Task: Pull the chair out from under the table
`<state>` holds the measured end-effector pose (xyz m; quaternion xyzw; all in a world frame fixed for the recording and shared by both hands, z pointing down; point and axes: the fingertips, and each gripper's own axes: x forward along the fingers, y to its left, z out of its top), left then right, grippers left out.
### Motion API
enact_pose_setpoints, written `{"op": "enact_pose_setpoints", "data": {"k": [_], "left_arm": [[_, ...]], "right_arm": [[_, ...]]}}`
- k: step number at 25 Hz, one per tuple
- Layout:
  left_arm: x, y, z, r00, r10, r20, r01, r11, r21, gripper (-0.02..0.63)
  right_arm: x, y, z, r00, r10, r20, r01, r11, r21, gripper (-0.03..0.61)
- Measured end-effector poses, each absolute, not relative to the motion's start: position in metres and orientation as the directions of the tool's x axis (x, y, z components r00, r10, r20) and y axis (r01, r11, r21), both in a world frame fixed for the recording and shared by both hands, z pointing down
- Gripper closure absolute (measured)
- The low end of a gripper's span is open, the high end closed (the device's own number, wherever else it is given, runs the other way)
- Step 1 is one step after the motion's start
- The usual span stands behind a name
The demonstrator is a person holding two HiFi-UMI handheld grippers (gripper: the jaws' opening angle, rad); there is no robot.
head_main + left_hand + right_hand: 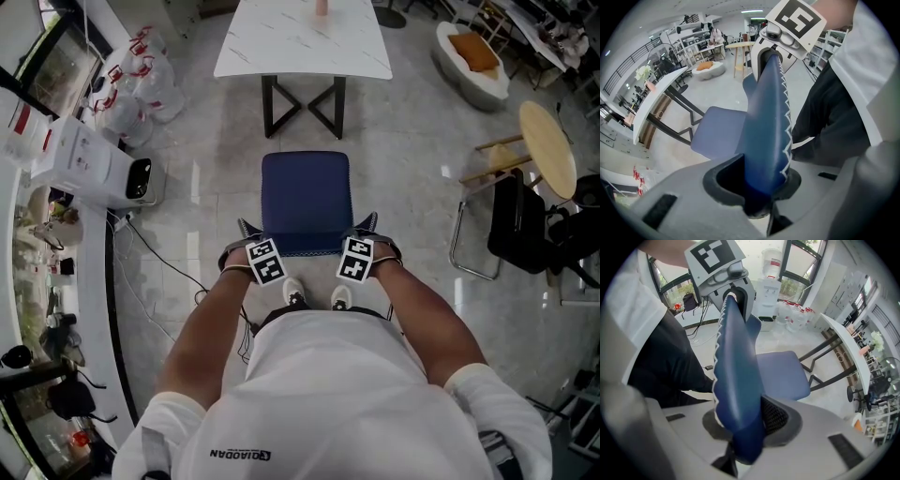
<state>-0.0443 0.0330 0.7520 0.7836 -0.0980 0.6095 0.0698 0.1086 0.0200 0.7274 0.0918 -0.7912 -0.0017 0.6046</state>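
The blue chair (306, 197) stands on the floor just out from the white marble table (300, 42), its seat toward the table. My left gripper (251, 234) and right gripper (366, 230) sit on the two top corners of its backrest, pointing steeply down. In the left gripper view the blue backrest (766, 126) runs up from between my left gripper's jaws (761, 187), which are shut on it, to the right gripper at its far end. In the right gripper view the backrest (736, 380) is clamped the same way by my right gripper (740, 437).
A white machine (94, 159) and tied bags (141, 80) stand at the left, with cables (159, 272) across the floor. To the right are a round wooden table (548, 145) and a black chair (520, 220). My shoes (295, 298) are right behind the blue chair.
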Motion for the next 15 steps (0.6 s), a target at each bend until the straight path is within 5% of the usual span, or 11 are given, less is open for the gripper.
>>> {"op": "enact_pose_setpoints", "data": {"k": [12, 15], "left_arm": [[-0.0417, 0.0350, 0.7531, 0.241, -0.038, 0.970, -0.211, -0.977, 0.014, 0.485], [-0.0390, 0.0366, 0.7503, 0.262, -0.017, 0.965, -0.222, -0.974, 0.043, 0.458]], "right_arm": [[0.1088, 0.0206, 0.7276, -0.268, -0.131, 0.954, -0.152, 0.984, 0.093, 0.442], [0.1078, 0.0218, 0.7254, -0.294, -0.123, 0.948, -0.169, 0.983, 0.075, 0.380]]}}
